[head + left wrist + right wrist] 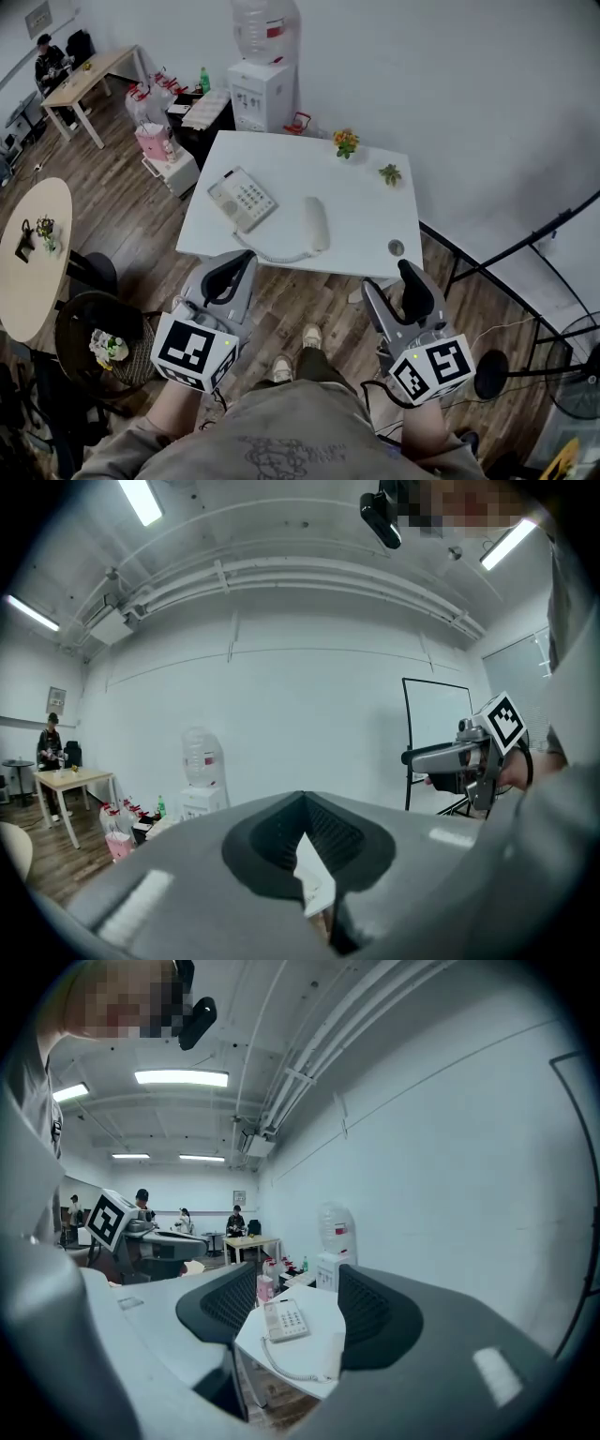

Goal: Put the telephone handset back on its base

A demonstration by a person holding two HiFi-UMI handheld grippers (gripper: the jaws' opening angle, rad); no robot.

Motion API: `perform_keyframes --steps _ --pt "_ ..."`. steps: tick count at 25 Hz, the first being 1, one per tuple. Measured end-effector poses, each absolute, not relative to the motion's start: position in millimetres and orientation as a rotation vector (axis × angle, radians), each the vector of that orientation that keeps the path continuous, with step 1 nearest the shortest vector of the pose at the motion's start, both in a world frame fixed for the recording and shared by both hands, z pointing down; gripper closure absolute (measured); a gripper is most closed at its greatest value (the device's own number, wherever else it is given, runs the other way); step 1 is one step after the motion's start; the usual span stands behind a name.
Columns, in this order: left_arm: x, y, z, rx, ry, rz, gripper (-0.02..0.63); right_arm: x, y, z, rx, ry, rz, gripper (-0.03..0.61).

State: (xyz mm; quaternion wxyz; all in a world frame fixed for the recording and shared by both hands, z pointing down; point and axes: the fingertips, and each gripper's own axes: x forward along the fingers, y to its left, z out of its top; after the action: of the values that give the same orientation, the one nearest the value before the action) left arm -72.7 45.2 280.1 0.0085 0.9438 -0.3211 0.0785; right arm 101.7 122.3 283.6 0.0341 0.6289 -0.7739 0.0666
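Note:
The grey telephone base (242, 199) lies on the left part of the white table (366, 202). Its white handset (317, 223) rests off the base to the right, on the tabletop, with the curly cord (272, 255) running along the front edge. Both grippers hover in front of the table, well short of it. My left gripper (230, 272) has its pads meeting at the tips (302, 803), with nothing in them. My right gripper (405, 292) stands open (292, 1288); between its jaws I see the base (284, 1320) and handset (333, 1349) farther off.
Two small potted plants (346, 142) (390, 173) and a small round object (396, 247) sit on the table's far and right parts. A water dispenser (264, 80) stands behind. A round table (33, 253) and chair (94, 337) are to the left, and a black frame (506, 253) to the right.

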Motion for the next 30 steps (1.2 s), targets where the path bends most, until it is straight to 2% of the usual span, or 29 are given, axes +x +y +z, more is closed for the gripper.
perform_keyframes --steps 16,30 --pt "10 -97 316 2.894 -1.053 0.398 0.613 178 -30 342 1.818 -2.382 0.393 0.288" --pt "37 -185 329 2.770 -1.262 0.455 0.613 218 -142 362 1.654 -2.452 0.459 0.295"
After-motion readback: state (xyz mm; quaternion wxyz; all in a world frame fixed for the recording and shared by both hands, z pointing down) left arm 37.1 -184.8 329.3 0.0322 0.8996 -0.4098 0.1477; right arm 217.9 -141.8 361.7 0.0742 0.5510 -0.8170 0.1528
